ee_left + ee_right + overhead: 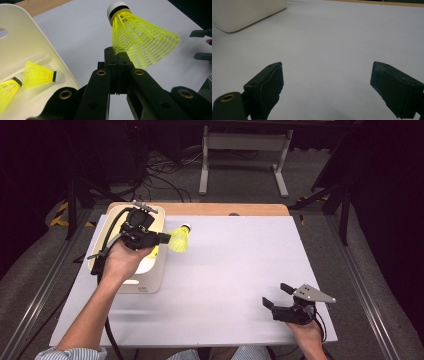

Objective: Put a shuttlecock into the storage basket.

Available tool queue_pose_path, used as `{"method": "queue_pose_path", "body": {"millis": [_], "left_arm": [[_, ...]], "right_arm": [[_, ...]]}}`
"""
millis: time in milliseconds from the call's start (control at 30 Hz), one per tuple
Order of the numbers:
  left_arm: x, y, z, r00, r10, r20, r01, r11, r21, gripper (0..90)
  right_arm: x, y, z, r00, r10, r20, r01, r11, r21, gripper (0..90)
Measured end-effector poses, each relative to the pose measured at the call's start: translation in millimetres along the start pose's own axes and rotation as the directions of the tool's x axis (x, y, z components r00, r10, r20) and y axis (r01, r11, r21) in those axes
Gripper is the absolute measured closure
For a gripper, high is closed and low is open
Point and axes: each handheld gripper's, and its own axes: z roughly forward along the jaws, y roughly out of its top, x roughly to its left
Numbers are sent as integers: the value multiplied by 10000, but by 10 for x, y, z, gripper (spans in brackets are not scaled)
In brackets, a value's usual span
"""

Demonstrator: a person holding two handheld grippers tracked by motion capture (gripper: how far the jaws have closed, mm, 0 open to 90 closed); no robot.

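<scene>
My left gripper (164, 238) is shut on the skirt edge of a yellow shuttlecock (180, 239) with a white cork tip. It holds it in the air just right of the cream tray (156, 279). In the left gripper view the black jaws (117, 56) pinch the shuttlecock (140, 42) by its mesh, cork pointing up. Two more yellow shuttlecocks (40, 75) lie in the tray (30, 42). My right gripper (280, 296) rests open near the table's front right edge, with nothing between its fingers (272, 82).
The white table top (235, 265) spreads between the two grippers. A wooden strip (225, 209) runs along the far edge. Beyond it stand a grey metal frame (245, 150) and loose cables on the floor. The tray corner (244, 12) lies far left of the right gripper.
</scene>
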Motion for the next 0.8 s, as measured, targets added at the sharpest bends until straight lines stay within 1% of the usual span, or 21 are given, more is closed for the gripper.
{"method": "queue_pose_path", "body": {"millis": [133,400,433,467,567,667,800], "left_arm": [[58,-12,-48,9999,-80,-148,79,10000,-56,900],[157,-47,-116,9992,-266,-308,259,9995,-207,900],[176,-53,-127,9989,-267,-390,259,9995,-200,900],[187,-61,-135,9985,-362,-410,353,9991,-222,900],[220,-73,-154,9979,-385,-520,373,9990,-233,900],[290,-106,-195,9958,-609,-677,591,9978,-284,900],[340,-128,-217,9941,-721,-806,696,9970,-329,900]], "right_arm": [[-5,-2,2,10000,20,7,-21,10000,24,118],[-10,-3,3,10000,59,-3,-59,10000,15,118],[-10,-3,4,10000,70,-1,-70,10000,21,117],[-11,-4,5,10000,74,-6,-74,9999,77,118],[-11,-5,7,10000,93,-19,-93,9999,79,117],[-14,-4,5,9999,112,-5,-112,9999,56,117],[-14,-5,8,9999,118,-16,-118,9999,73,117]]}}
